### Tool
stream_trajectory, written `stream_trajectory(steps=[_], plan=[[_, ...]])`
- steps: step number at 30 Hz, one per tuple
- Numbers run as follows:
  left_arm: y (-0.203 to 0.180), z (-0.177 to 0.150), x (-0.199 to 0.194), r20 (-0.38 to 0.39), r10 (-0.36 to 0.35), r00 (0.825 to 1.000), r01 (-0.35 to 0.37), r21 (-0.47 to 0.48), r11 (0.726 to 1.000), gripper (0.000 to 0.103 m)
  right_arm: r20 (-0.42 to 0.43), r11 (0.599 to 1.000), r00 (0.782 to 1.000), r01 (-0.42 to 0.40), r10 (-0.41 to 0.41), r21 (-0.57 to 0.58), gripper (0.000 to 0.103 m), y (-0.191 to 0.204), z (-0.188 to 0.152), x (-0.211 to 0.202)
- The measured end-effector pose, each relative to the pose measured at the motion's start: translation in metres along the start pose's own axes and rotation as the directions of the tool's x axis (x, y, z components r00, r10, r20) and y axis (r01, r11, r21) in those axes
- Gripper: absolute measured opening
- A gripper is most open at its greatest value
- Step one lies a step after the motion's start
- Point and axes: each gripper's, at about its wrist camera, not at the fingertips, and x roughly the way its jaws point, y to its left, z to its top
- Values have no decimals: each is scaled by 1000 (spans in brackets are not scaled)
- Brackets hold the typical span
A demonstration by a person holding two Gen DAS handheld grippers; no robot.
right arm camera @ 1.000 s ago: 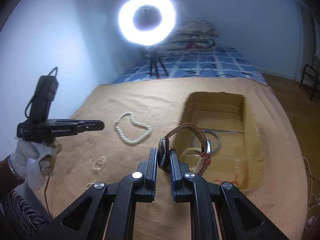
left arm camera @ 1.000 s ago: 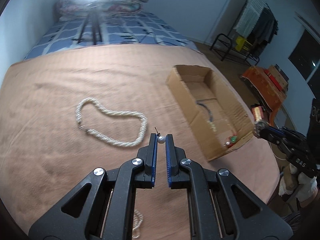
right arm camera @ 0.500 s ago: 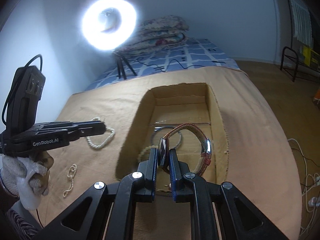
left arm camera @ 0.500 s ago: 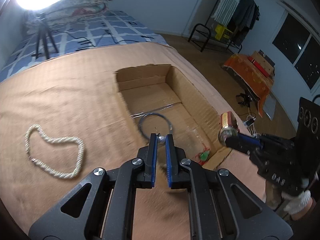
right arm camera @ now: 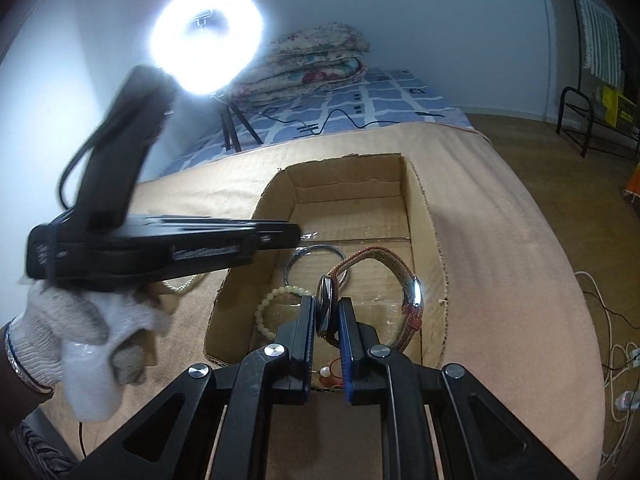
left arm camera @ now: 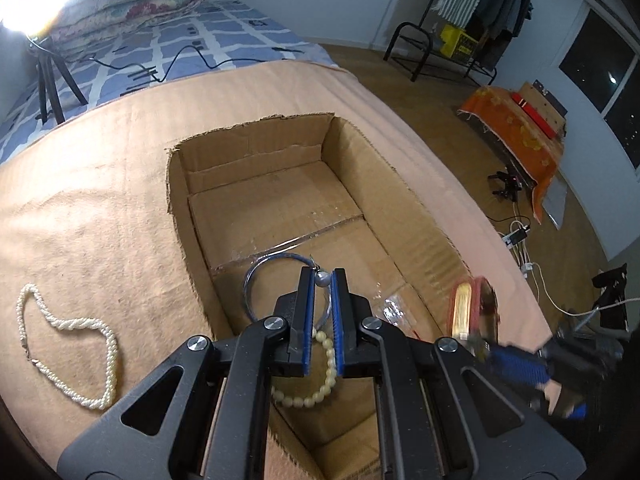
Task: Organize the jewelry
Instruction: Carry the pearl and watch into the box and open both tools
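Left wrist view, bottom center: the left hand-held gripper [left arm camera: 322,280] is clamped on a small silver bead earring [left arm camera: 322,278], held above the open cardboard box [left arm camera: 424,220]. Under its blue pads, on the box floor, lie a pale green bead bracelet [left arm camera: 320,376] and, just beyond it, a thin metal bangle [left arm camera: 256,280]. At lower right, blurred, the right hand-held gripper [left arm camera: 486,350] reaches in holding a watch [left arm camera: 474,308] over the box's near right corner. At lower left, outside the box, a white pearl necklace [left arm camera: 72,344] lies looped on the tan cloth of the tabletop [left arm camera: 100,200]. Farther back, a bed with a blue checked cover [left arm camera: 180,52] fills the upper left.

Right wrist view, bottom center: the right hand-held gripper [right arm camera: 327,312] is closed on the watch [right arm camera: 326,304] by its case, the woven red-brown strap [right arm camera: 400,272] arching to the right, above the box [right arm camera: 432,232]. A small pearl piece with red [right arm camera: 328,372] lies in the near end of the box. At left, a gloved hand [right arm camera: 80,332] carries the left hand-held gripper [right arm camera: 298,236], blurred, its tip over the box's left wall. A ring light [right arm camera: 208,36] glows at upper left.
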Motion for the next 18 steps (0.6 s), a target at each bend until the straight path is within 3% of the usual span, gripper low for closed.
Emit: stream_trajectory(steps=[18], plan=[[8, 6, 31, -58, 49, 997, -52, -46, 998, 6, -31, 1000, 1000, 2, -2, -2, 9, 4, -4, 11]])
